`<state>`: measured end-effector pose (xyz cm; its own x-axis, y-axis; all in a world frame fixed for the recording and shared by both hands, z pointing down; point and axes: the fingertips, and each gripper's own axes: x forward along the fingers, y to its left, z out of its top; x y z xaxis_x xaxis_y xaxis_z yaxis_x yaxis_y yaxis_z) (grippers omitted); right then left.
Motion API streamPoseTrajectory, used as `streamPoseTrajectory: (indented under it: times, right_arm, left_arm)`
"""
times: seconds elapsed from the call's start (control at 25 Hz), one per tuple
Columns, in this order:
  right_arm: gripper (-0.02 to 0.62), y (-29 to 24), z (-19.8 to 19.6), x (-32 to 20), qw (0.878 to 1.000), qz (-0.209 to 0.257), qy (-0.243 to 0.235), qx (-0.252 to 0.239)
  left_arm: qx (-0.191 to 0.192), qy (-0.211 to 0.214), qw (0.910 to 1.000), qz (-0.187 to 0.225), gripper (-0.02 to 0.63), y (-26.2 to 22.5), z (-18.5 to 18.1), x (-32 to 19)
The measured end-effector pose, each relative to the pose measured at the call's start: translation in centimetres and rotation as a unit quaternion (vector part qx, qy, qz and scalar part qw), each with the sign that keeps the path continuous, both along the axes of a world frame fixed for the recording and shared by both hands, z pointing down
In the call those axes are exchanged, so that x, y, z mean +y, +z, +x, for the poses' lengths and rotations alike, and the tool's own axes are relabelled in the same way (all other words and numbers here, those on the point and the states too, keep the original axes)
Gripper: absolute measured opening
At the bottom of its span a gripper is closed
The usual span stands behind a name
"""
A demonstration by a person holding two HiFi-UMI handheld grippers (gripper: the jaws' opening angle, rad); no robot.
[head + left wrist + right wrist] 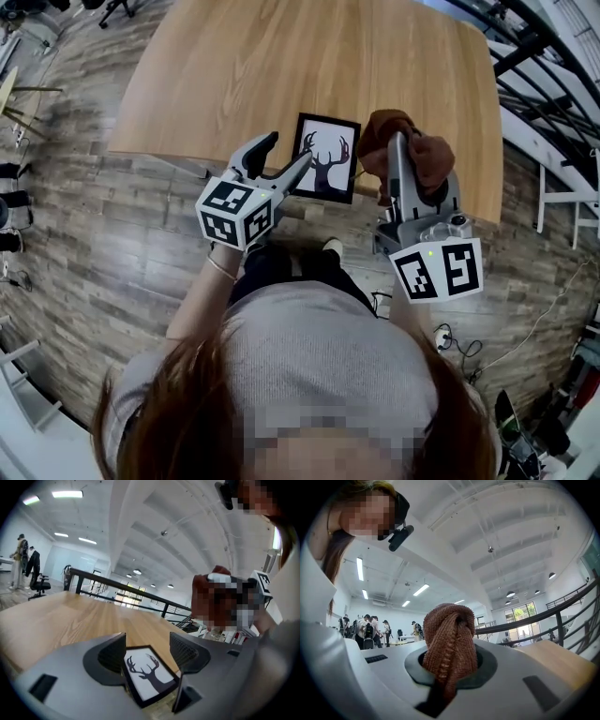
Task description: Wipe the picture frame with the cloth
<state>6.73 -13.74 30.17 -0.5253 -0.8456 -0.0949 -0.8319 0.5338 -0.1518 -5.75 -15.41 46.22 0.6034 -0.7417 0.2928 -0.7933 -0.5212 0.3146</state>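
Left tongs (289, 150): released; the two jaws stand well apart with nothing clamped between the pads.
Left tongs, position: low over the near edge of the table, tips pointing across it and slightly down.
Right tongs (401, 150): clenched on the cloth, held about level, to the right of the left pair and apart from it.
Cloth (450, 639): rust-brown knit, bunched into a thick wad that bulges up and out between the right jaws; none of it reaches the picture frame.
Picture frame (326, 157): black border, white picture with a dark deer's head and antlers; it lies flat on the table at its near edge, face up.
Picture frame against left tongs: seen along the jaws it sits in the gap between them, below and just beyond the tips; the jaw nearer to it comes up to its left border, and whether it touches cannot be told.
Picture frame against right tongs: just to the left of the wad of cloth, not in contact.
Table (309, 56): pale wood grain, otherwise bare around the frame.
Marker cubes: one on each pair of tongs, black squares on white.
Surroundings: grey plank floor (112, 234) under the table; black railing (117, 585) beyond its far side.
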Motion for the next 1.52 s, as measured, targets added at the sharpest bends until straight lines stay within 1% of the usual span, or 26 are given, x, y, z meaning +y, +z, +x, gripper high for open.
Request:
streamPoseTrajectory:
  times: [0.16, 0.24, 0.32, 0.36, 0.48, 0.6, 0.72, 0.8, 0.88, 0.96, 1.08, 1.16, 1.24, 1.36, 1.44, 1.52]
  right_arm:
    - [0.046, 0.8, -0.7, -0.4, 1.000, -0.010, -0.006, 0.001]
    - [0.046, 1.2, -0.9, -0.7, 1.000, -0.015, -0.007, 0.001]
    - [0.046, 1.6, -1.0, -1.0, 1.000, -0.020, -0.008, 0.002]
    - [0.046, 1.8, -1.0, -1.1, 1.000, -0.023, -0.009, 0.002]
    - [0.046, 2.5, -1.2, -1.1, 0.999, -0.034, -0.011, 0.003]
    - [0.046, 3.3, -1.3, -1.0, 0.999, -0.044, -0.011, 0.002]
    - [0.046, 4.3, -1.5, -0.8, 0.998, -0.054, -0.011, 0.011]
    - [0.046, 4.8, -1.7, -0.5, 0.998, -0.061, -0.014, 0.014]
    - [0.046, 5.3, -1.9, -0.3, 0.997, -0.067, -0.018, 0.016]
    - [0.046, 5.6, -1.7, -0.2, 0.997, -0.071, -0.017, 0.017]
    - [0.046, 5.8, -1.6, -0.2, 0.997, -0.074, -0.015, 0.016]
    - [0.046, 5.8, -1.6, -0.2, 0.997, -0.073, -0.015, 0.017]
    - [0.046, 5.8, -1.8, -0.3, 0.997, -0.074, -0.016, 0.017]
    - [0.046, 5.9, -1.8, -0.5, 0.997, -0.075, -0.017, 0.019]
    - [0.046, 6.1, -1.8, -0.5, 0.997, -0.078, -0.017, 0.019]
    - [0.046, 6.3, -2.0, -0.6, 0.996, -0.081, -0.019, 0.018]
  left_arm:
    - [-0.005, -0.001, 0.9970, -0.077, 0.272, 5.4, -0.5, 0.8]
    - [-0.010, -0.004, 0.9943, -0.106, 0.272, 7.7, -0.7, 1.0]
    - [-0.005, -0.014, 0.9909, -0.134, 0.272, 9.8, -1.0, 1.1]
    - [0.005, -0.018, 0.9884, -0.151, 0.272, 10.8, -1.0, 1.2]
    - [0.059, -0.028, 0.9763, -0.207, 0.272, 13.3, -0.8, 2.2]
    - [0.089, -0.034, 0.9663, -0.239, 0.272, 15.2, -0.6, 2.8]
    - [0.129, -0.028, 0.9536, -0.271, 0.271, 16.7, 0.3, 3.2]
    - [0.157, -0.011, 0.9459, -0.284, 0.272, 17.1, 0.9, 3.2]
    - [0.183, 0.013, 0.9398, -0.288, 0.272, 16.9, 1.5, 2.9]
    - [0.198, 0.039, 0.9352, -0.291, 0.270, 16.7, 2.2, 2.4]
    - [0.189, 0.068, 0.9324, -0.301, 0.270, 17.0, 2.6, 2.3]
    - [0.185, 0.088, 0.9284, -0.310, 0.270, 17.4, 2.7, 2.8]
    - [0.189, 0.111, 0.9201, -0.325, 0.270, 17.6, 3.0, 3.2]
    - [0.200, 0.149, 0.9049, -0.345, 0.270, 17.7, 4.1, 3.4]
    - [0.207, 0.168, 0.8986, -0.348, 0.270, 17.6, 4.7, 3.2]
    - [0.222, 0.182, 0.8916, -0.350, 0.270, 17.5, 5.0, 2.8]
